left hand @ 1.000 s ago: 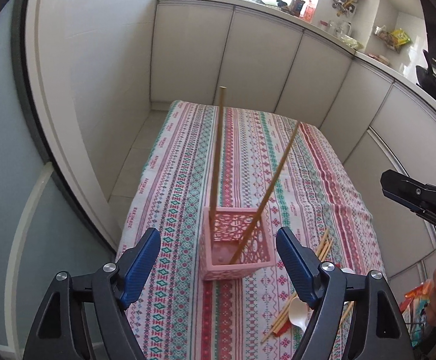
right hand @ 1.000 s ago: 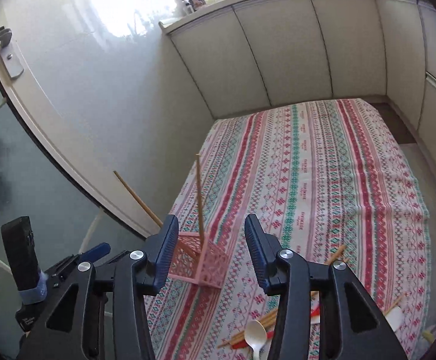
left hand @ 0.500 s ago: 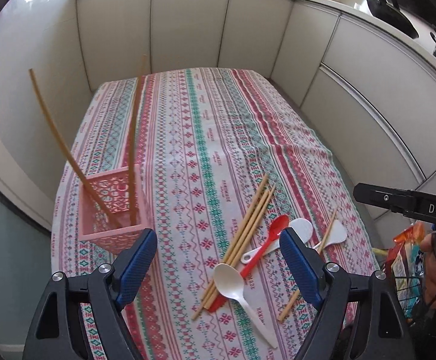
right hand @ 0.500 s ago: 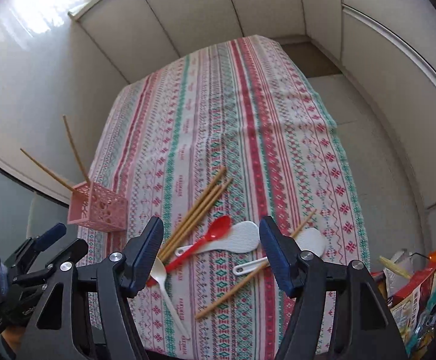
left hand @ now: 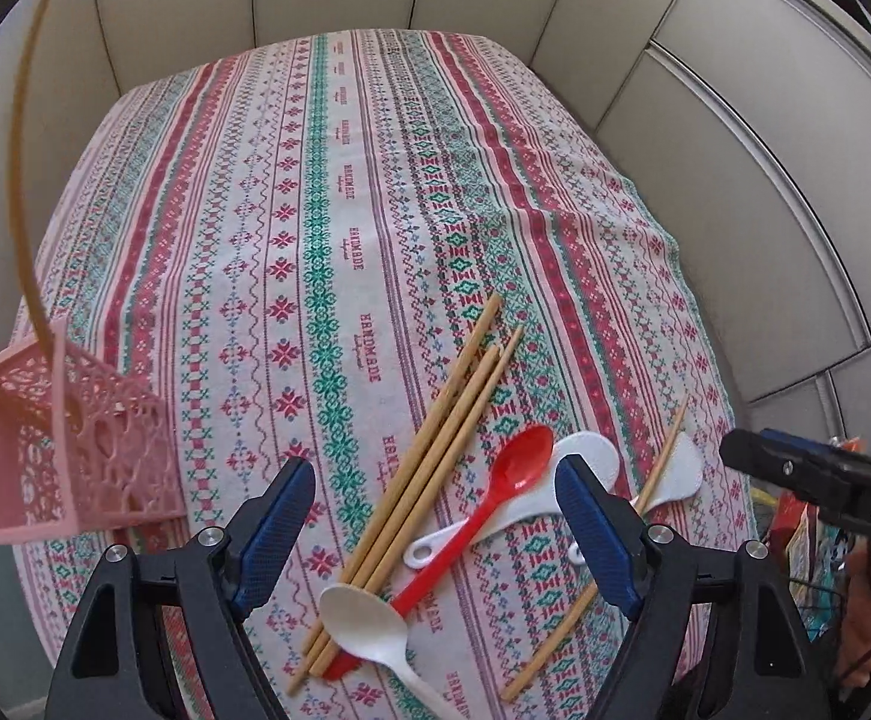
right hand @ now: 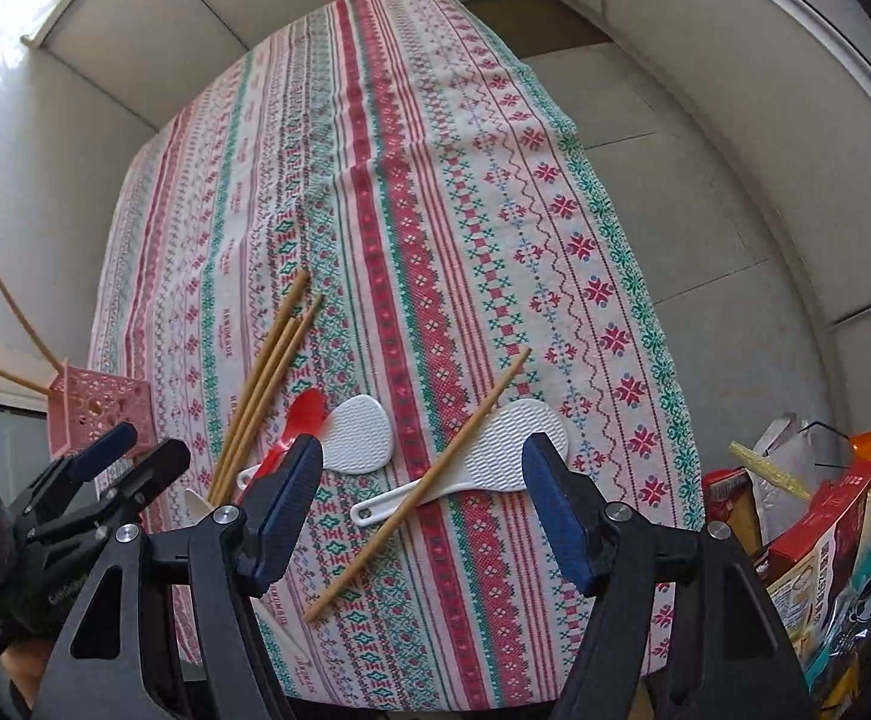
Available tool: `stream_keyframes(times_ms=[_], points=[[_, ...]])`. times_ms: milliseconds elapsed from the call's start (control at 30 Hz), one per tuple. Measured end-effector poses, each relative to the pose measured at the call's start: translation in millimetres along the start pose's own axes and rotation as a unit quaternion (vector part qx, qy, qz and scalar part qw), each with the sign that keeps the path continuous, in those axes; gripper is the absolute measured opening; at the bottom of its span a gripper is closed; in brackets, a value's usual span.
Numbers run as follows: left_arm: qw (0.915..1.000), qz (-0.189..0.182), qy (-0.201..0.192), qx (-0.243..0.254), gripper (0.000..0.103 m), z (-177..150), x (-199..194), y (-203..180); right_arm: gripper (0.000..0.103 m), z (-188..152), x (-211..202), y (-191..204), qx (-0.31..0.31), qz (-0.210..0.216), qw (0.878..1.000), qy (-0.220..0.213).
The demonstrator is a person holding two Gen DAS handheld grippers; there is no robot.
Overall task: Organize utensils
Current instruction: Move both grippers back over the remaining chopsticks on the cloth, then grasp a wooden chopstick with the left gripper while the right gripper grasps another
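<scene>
We note woven patterned cloth on the table [left hand: 339, 192] | glossy red plastic spoon [left hand: 495, 495] | matt wooden chopsticks [left hand: 435, 456] | pink openwork plastic basket [left hand: 75, 450] | dimpled white plastic rice paddles [right hand: 363, 435]

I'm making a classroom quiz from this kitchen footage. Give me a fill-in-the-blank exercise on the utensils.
1. The one coloured spoon is ____.
2. The pink basket holds ____ chopsticks.
3. The lone chopstick lies across a white ____ handle.
4. Nothing is between the jaws of either gripper; both hold ____.

Missing words: red; two; rice paddle; nothing
</scene>
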State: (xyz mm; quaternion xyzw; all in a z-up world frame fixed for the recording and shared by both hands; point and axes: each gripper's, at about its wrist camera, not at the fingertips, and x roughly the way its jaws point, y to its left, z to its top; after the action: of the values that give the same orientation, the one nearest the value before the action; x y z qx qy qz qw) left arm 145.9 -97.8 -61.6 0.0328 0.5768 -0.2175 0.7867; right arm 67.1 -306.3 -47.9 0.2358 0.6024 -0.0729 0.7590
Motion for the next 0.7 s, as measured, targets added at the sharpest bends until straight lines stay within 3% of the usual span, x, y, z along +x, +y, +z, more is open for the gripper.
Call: stream_keyframes(times_ms=[67,133,233,333,700], points=[[0.9998,-0.012,0.002,-0.014,0.068,11,11,5,0.072,4,3,-3,0.005,-0.001,1.0,0.003],[0.9996,-0.019,0.011,-0.019,0.046,22,26,8,0.072,7,7,-5,0.007,0.006,1.0,0.008],[0.9989,-0.031,0.027,-0.021,0.025,32,45,9,0.072,13,9,-7,0.013,0.012,1.0,0.01],[0.9983,-0.042,0.037,-0.018,0.02,38,59,4,0.072,17,12,-8,0.012,0.008,1.0,0.009],[0.9983,-0.016,0.048,0.028,0.019,63,89,-29,0.072,26,25,-16,0.024,0.009,0.999,0.024]])
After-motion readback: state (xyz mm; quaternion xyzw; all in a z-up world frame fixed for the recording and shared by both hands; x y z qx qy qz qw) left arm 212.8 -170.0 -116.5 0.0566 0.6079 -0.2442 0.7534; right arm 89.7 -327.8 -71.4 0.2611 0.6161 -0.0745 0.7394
